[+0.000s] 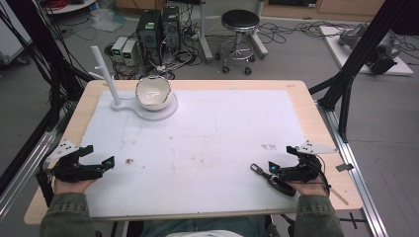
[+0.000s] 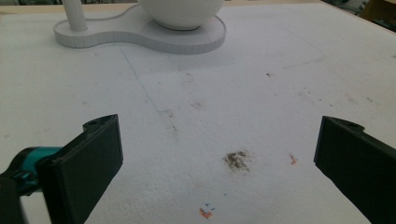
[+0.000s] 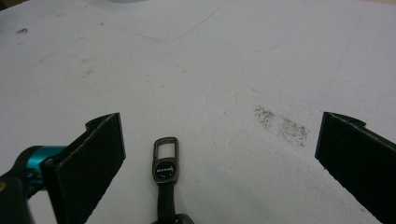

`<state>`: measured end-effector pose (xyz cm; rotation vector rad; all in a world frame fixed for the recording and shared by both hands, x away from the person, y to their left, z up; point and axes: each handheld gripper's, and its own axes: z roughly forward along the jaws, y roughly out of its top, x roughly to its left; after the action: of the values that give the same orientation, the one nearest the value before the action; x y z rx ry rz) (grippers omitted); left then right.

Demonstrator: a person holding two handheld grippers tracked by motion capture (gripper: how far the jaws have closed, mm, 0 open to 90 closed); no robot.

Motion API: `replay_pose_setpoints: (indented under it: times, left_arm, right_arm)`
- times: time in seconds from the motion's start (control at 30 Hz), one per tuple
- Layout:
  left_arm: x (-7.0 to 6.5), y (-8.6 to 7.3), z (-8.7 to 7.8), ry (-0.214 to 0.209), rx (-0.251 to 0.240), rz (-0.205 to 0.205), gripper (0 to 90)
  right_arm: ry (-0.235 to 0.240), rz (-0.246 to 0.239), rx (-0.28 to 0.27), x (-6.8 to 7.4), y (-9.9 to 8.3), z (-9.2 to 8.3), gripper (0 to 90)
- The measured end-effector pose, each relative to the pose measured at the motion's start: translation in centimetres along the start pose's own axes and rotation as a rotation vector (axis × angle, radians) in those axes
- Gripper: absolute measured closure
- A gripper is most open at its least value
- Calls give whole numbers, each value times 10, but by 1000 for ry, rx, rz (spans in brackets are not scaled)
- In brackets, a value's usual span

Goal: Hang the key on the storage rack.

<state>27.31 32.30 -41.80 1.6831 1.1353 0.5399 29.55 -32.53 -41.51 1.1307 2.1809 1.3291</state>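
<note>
Resting at the near edge of the table (image 1: 296, 106), both grippers sit with their jaws spread wide and nothing between them: the left gripper (image 1: 101, 164) by the near left corner, the right gripper (image 1: 271, 168) by the near right. The thing in play looks to be the key fob (image 1: 264, 177), a dark strap with a metal clip at its far end, lying flat on the white mat (image 1: 207, 128) right under the right gripper's nose. This reads as the very start, a pick not yet made. The next move, I'd say, calls for the right gripper to drop and nudge forward so the jaws straddle the fob, then close across its narrow body. The right gripper view gives the detail the high view can't: the fob (image 3: 165, 179) lies between the jaws but nearer the left-hand one, clip pointing away, with a round badge on it. The left gripper view looks across stained mat to the bowl (image 2: 181, 13) on its white stand (image 2: 140, 37), well apart from the fob. The high view adds the stand's upright peg (image 1: 104, 74), perhaps where the fob hangs.
</note>
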Motion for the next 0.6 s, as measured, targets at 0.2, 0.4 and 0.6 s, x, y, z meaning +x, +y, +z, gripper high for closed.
replay_pose_setpoints:
  times: [0.2, 0.4, 0.6]
  left_arm:
    - [-2, 1, -1, 14, -11, 16, 17]
    - [-3, 1, 1, 12, -4, 21, 17]
    - [-3, 1, 1, 11, -5, 21, 17]
  right_arm:
    - [3, -8, 10, 2, 1, 0, 5]
    - [6, -33, 45, 5, 1, 4, 6]
    - [15, -53, 67, 9, 2, 6, 5]
